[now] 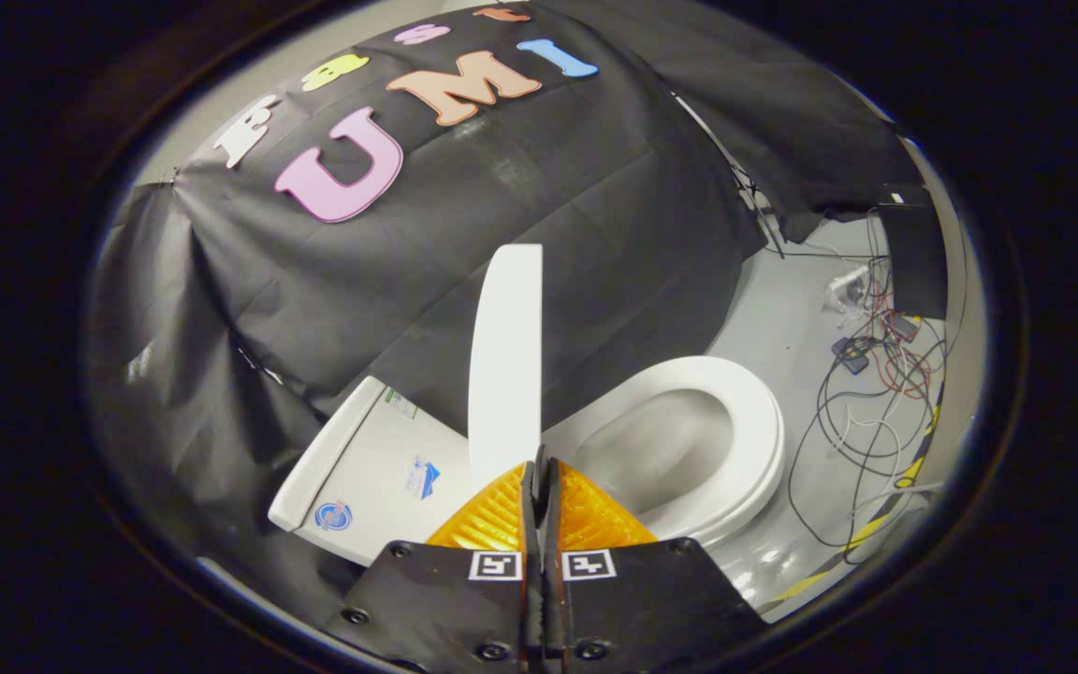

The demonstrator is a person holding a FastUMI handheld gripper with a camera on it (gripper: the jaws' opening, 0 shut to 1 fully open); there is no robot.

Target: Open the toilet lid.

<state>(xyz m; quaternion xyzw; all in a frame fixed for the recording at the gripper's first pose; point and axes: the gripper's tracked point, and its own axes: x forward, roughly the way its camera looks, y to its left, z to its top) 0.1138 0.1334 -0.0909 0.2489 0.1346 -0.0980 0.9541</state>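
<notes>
Toilet lid (505, 356) raised, seen edge-on as a tall pale slab standing close to upright just ahead of the tongs (540, 465), between the tank (366, 468) to one side and the open seat (752, 421) and bowl (661, 449) to the other. Tongs pressed together at the tips, with no gap visible between them; lower edge of the lid met the tips, but whether pinched by them or merely touching could not be told. Task judged nearly or fully done, given the lid well clear of the seat.

Handling, as judged: rigid moulded plastic, light for its size, smooth and probably slippery under hard pads; hinged at the rear, hence free to swing and liable to drop back with a slam if released short of its resting point. Best taken at the free front rim, or simply pushed from beneath along the edge, not squeezed across the broad face.

Surroundings: black cloth wall (520, 225) draped close behind the tank, near enough to be brushed by the lid at full tilt. Grey floor (782, 318) beyond the bowl, with a tangle of loose cables (862, 393) and a small adapter box (850, 354) well apart from the toilet. Striped tape (885, 510) along the floor edge. Nothing seen lying between tongs and lid.
</notes>
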